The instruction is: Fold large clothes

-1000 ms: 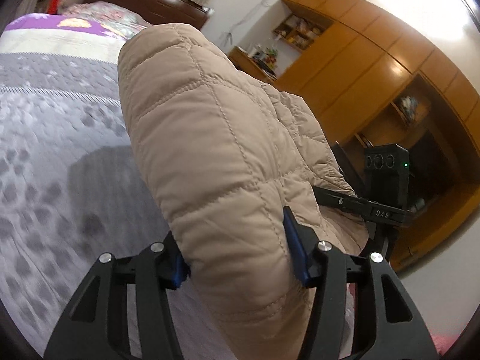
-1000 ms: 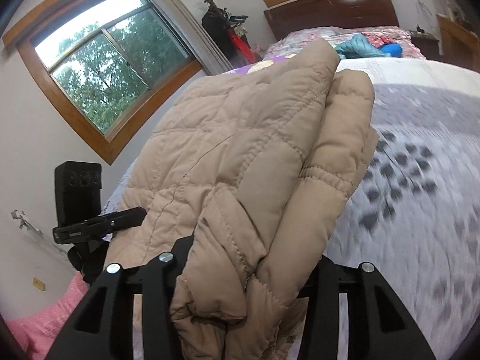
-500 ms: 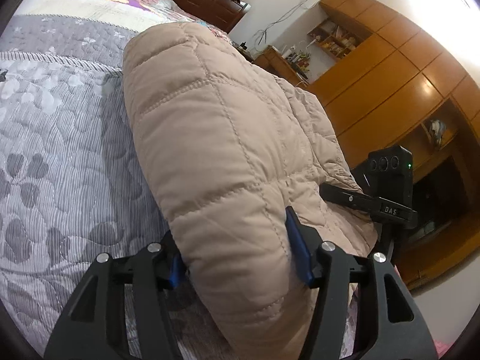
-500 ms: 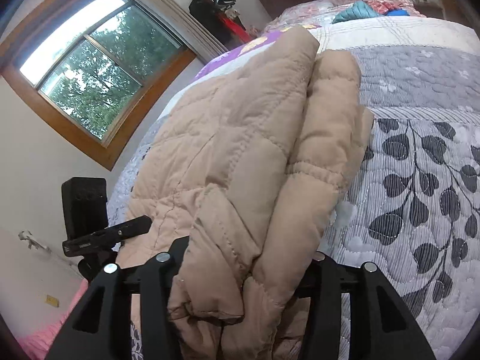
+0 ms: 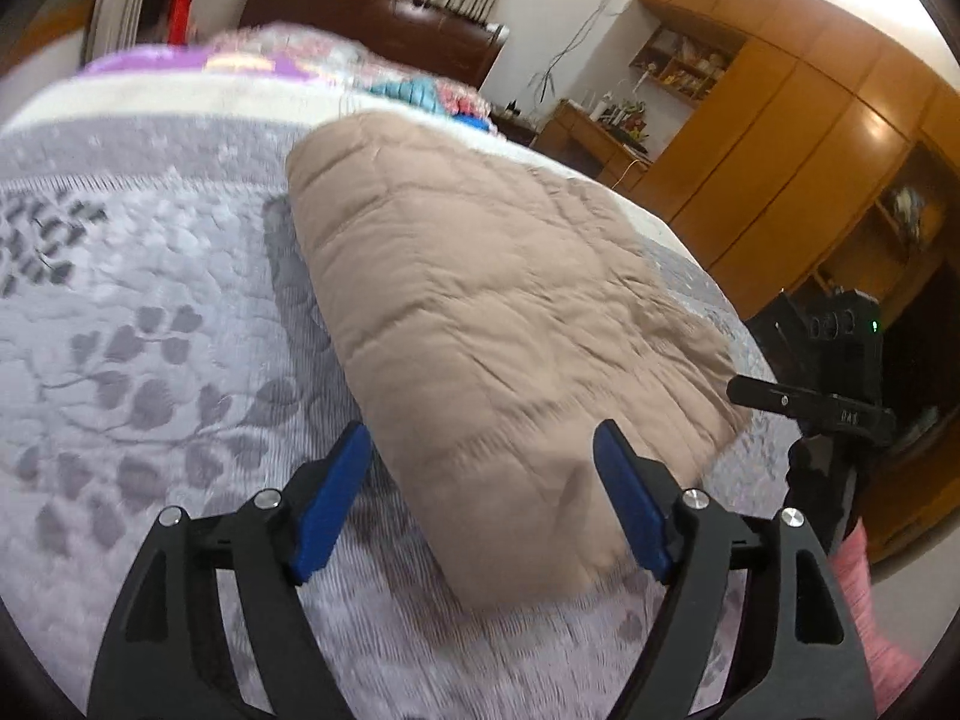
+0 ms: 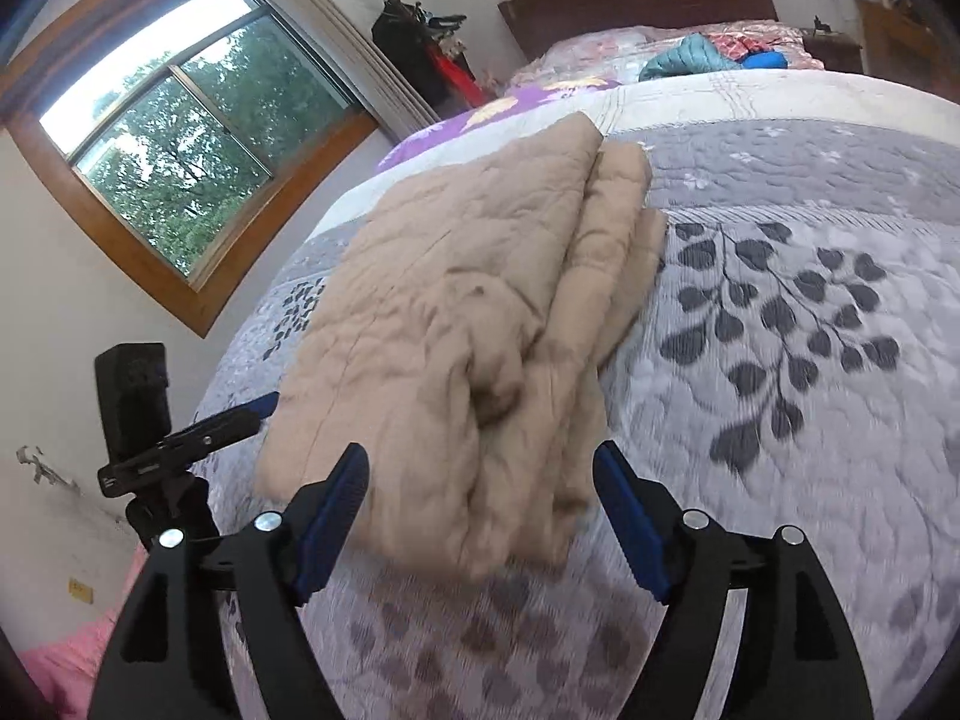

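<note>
A beige quilted coat [image 5: 510,312] lies folded into a thick bundle on the grey leaf-patterned bedspread [image 5: 138,336]. My left gripper [image 5: 483,480] stands at its near end, its jaws opening; the coat's end lies between the blue pads [image 5: 336,492] without touching them. In the right wrist view the same coat [image 6: 480,300] shows its stacked folds on the right side. My right gripper [image 6: 480,501] is at that near edge, its jaws opening too, with the coat's hem between the pads [image 6: 630,516] and loose of them.
The bed [image 6: 810,360] fills both views, with blue and teal clothes [image 6: 708,57] piled near the dark headboard [image 5: 372,18]. A wooden wardrobe [image 5: 798,138] stands to the right. A window [image 6: 180,138] is on the left wall. Pink fabric [image 5: 864,612] hangs below the bed edge.
Both grippers let go of the coat and their jaws spread wide. The coat dropped from being held up to lying flat on the bedspread, and both grippers drew back from it.
</note>
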`<state>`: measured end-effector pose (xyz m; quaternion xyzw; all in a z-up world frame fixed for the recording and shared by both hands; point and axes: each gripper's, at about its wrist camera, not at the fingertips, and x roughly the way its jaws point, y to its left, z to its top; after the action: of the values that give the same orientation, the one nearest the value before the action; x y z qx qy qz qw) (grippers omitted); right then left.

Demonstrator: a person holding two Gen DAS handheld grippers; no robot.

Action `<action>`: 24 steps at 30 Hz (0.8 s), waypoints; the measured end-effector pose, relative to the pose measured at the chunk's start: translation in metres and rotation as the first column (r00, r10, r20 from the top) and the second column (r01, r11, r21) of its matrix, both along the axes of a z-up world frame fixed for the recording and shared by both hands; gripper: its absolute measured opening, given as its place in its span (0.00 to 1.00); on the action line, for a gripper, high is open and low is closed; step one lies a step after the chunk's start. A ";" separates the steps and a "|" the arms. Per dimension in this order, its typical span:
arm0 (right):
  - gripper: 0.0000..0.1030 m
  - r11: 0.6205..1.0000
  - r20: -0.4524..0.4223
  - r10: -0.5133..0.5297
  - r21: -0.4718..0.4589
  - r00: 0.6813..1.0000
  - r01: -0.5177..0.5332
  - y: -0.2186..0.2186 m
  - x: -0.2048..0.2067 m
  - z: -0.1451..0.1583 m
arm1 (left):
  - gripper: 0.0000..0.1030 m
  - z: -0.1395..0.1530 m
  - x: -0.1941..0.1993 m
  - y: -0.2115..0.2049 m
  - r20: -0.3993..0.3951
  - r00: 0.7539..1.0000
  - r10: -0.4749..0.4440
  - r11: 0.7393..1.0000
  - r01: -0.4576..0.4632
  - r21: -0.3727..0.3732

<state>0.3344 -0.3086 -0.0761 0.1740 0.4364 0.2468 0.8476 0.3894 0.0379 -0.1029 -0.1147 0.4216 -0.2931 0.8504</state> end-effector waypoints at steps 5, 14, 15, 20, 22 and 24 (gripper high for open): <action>0.74 0.998 -0.035 -0.053 -0.028 0.998 0.052 -0.005 -0.006 -0.017 | 0.76 -0.008 -0.018 -0.002 0.012 1.000 0.017 0.997 -0.018 0.079; 0.74 0.996 -0.108 -0.087 -0.037 0.990 0.084 -0.008 -0.005 -0.048 | 0.77 -0.034 -0.013 -0.013 -0.051 0.998 0.035 0.994 -0.029 0.108; 0.74 0.996 -0.102 -0.089 -0.038 0.991 0.086 -0.008 -0.008 -0.045 | 0.77 -0.031 -0.015 -0.012 -0.048 0.998 0.038 0.993 -0.033 0.111; 0.74 0.985 -0.021 -0.120 -0.129 0.993 0.116 0.004 -0.033 -0.013 | 0.80 -0.009 -0.034 -0.014 0.002 0.998 0.063 0.983 -0.062 0.175; 0.79 0.975 0.010 -0.136 -0.174 0.991 0.136 0.012 -0.048 0.001 | 0.84 0.000 -0.044 -0.015 0.011 0.997 0.073 0.977 -0.073 0.199; 0.90 0.967 0.032 -0.147 -0.205 0.989 0.151 0.020 -0.062 0.010 | 0.86 0.008 -0.055 -0.017 0.023 0.996 0.084 0.972 -0.087 0.220</action>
<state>0.2721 -0.2882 -0.0658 0.1152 0.4384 0.1372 0.8808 0.3346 0.0212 -0.0949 -0.0354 0.4406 -0.2083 0.8725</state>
